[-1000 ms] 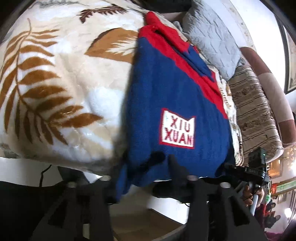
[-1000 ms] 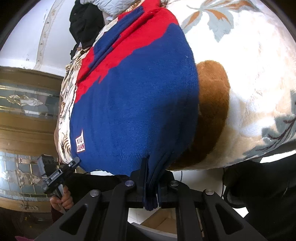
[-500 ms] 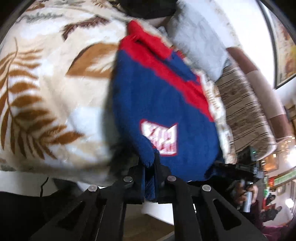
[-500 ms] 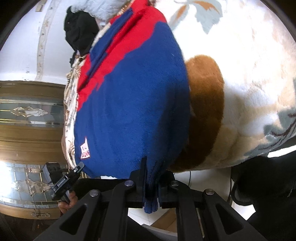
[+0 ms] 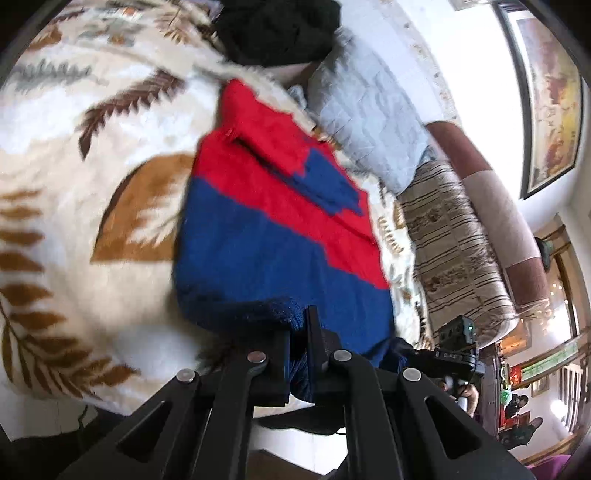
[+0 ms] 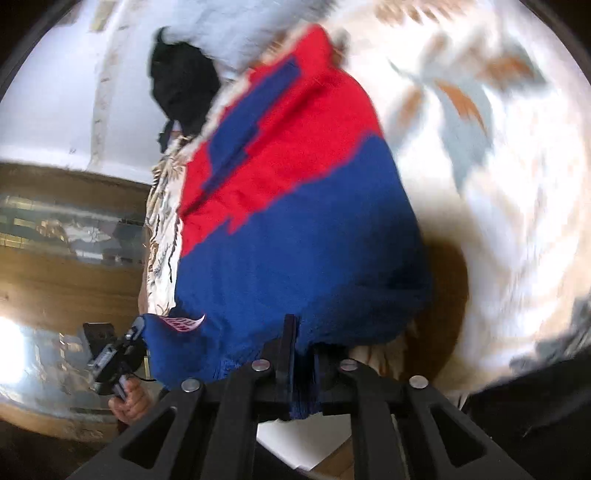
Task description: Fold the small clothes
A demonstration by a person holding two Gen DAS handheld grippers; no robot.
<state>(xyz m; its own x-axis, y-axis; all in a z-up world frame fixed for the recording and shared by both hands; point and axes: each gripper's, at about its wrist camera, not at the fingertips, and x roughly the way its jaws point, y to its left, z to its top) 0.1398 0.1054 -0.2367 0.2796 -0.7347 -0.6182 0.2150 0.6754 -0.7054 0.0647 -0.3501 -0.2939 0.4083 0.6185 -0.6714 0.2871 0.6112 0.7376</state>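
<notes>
Left gripper point(image 5: 300, 354) and right gripper point(image 6: 303, 363) pinching sweater point(image 5: 280, 258) hem, leaf-print blanket point(image 5: 74, 206)

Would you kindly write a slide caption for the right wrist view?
Right claw shut on the hem of a blue-and-red sweater spread over a leaf-patterned blanket.

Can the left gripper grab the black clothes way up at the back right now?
Probably not. The left gripper is shut on the near hem of the blue and red sweater, and the black clothes lie past the whole sweater, at the blanket's far end.
</notes>
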